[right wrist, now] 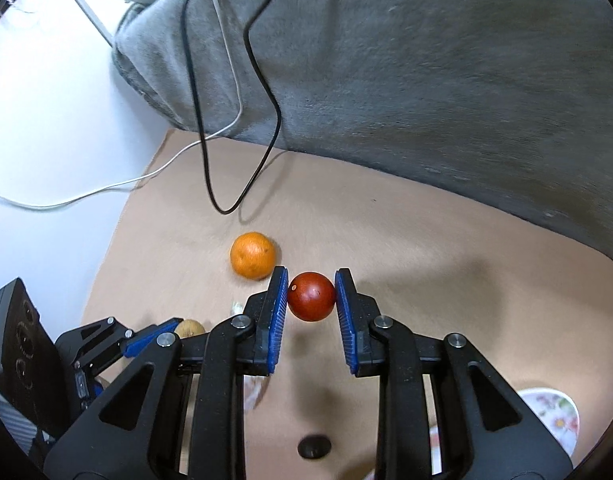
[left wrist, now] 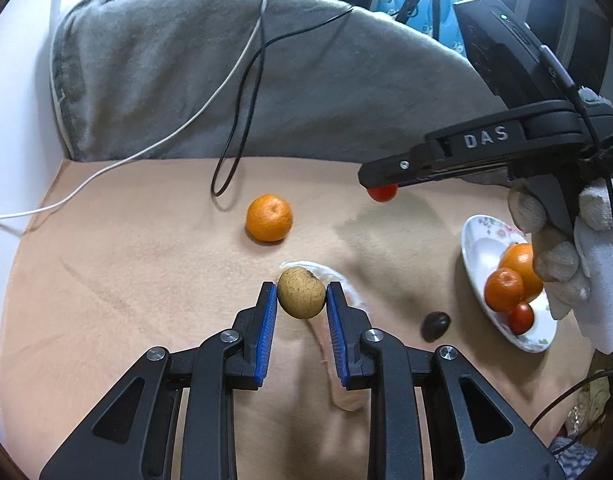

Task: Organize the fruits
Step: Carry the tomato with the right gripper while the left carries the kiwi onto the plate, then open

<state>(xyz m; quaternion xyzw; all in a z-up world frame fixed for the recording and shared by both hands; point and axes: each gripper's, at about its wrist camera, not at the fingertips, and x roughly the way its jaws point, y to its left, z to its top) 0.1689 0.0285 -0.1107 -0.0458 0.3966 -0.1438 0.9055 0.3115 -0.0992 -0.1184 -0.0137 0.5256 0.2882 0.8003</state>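
Two tools are both loaded above the beige blanket (left wrist: 106, 280), beside the grey blanket (left wrist: 266, 80). Right of both lies the floral plate (left wrist: 476, 240), already with three fruits, nearer to the right tool (right wrist: 311, 296), which pinches the red fruit (right wrist: 311, 297). Farther from it, the left tool (left wrist: 300, 295) pinches a brown fruit (left wrist: 300, 294). One orange (left wrist: 269, 218) and a dark fruit (left wrist: 435, 325) lie loose

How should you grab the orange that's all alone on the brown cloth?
Take the loose orange across its widest middle, coming down from above with one finger on each side. It is round and sits free on the tan cloth, nothing touching it, so any pair of opposite sides probably works; the black cable loops just behind it, so gripping left-to-right likely keeps the fingers clear of it.
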